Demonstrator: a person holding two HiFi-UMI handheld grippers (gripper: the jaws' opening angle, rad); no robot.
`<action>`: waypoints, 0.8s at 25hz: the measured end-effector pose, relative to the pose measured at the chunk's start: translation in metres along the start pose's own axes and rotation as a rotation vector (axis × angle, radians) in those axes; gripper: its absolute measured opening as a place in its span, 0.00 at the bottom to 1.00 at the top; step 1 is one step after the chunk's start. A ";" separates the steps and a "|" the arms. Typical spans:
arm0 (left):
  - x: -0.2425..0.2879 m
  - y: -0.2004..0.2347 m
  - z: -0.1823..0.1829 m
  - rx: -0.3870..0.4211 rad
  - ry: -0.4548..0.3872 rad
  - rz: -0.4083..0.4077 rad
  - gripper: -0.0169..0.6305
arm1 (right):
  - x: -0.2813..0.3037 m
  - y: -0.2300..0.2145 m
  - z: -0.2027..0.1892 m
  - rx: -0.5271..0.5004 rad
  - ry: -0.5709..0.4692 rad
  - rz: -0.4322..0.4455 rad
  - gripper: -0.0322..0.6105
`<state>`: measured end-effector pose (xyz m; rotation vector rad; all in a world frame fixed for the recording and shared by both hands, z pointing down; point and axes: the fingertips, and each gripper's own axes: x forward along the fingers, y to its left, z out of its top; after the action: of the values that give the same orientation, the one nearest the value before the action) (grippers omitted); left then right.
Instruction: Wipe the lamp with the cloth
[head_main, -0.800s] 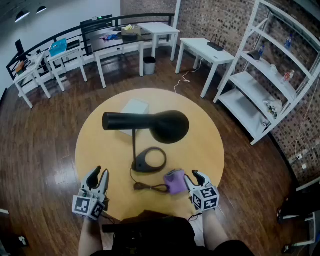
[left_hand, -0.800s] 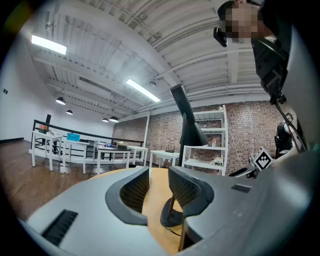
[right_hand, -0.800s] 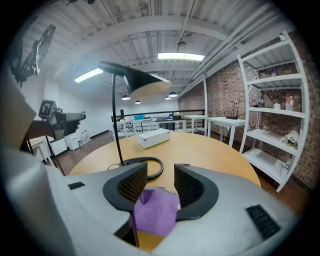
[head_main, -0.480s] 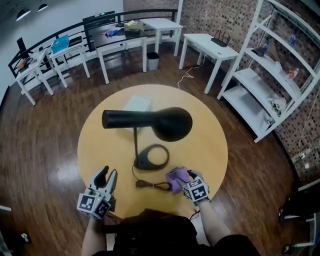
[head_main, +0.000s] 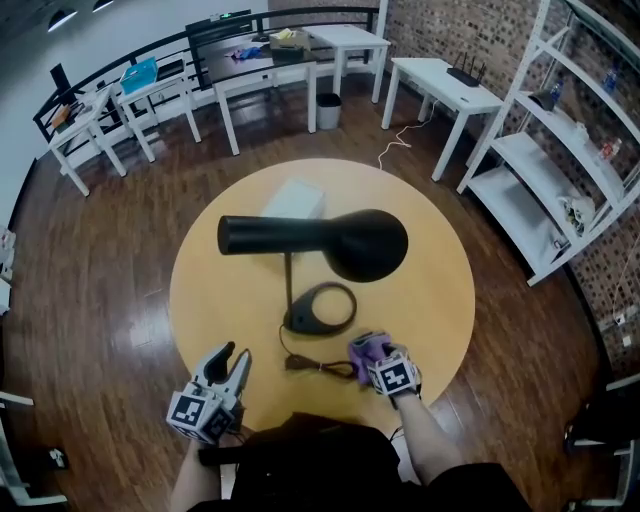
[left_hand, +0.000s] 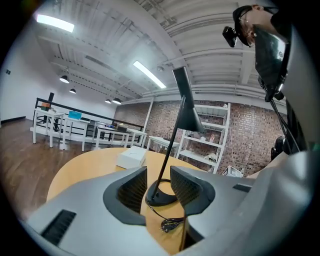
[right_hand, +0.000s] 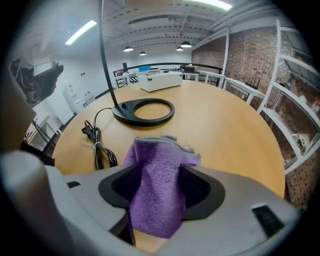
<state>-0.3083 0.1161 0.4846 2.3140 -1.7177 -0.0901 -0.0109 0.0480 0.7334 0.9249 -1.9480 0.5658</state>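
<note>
My right tongs (right_hand: 161, 186) stand wide apart around the purple cloth (right_hand: 159, 165) on the bench (head_main: 440, 290), near the lamp (head_main: 340, 243)'s ring base; the head view hides their tips beneath the marker cube. My left tongs (head_main: 235, 353), barely parted, hold nothing, left of the bundled cord (head_main: 318, 368).

Lamp (head_main: 330, 243): black, matt shade and stem, metal-looking; ring base with slight sheen.
Cloth (right_hand: 157, 190), 5 o'clock on table: purple terry, fuzzy nap, grey stitched edge.
Table (head_main: 440, 300): light wood-look top, smooth, satin.
Cord (right_hand: 97, 150), 6 o'clock: black plastic sheath, smooth.
Box (head_main: 296, 199), 12 o'clock: white, matt.
Floor (head_main: 100, 270): dark wood boards, glossy.
Left gripper (left_hand: 158, 175), right gripper (right_hand: 160, 175): grey matt plastic; pads (left_hand: 131, 189) black, ribbed.
</note>
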 end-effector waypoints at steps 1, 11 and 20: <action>-0.001 0.001 -0.002 -0.008 0.004 0.005 0.25 | 0.000 0.004 0.002 -0.006 -0.007 0.009 0.43; 0.001 -0.004 -0.015 -0.039 0.015 -0.027 0.25 | -0.009 0.010 -0.007 0.012 -0.020 0.016 0.20; 0.015 -0.001 0.002 -0.019 -0.026 -0.068 0.25 | -0.125 -0.050 0.062 0.164 -0.405 -0.090 0.20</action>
<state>-0.3033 0.1020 0.4835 2.3672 -1.6432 -0.1498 0.0377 0.0223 0.5952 1.3047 -2.2256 0.5206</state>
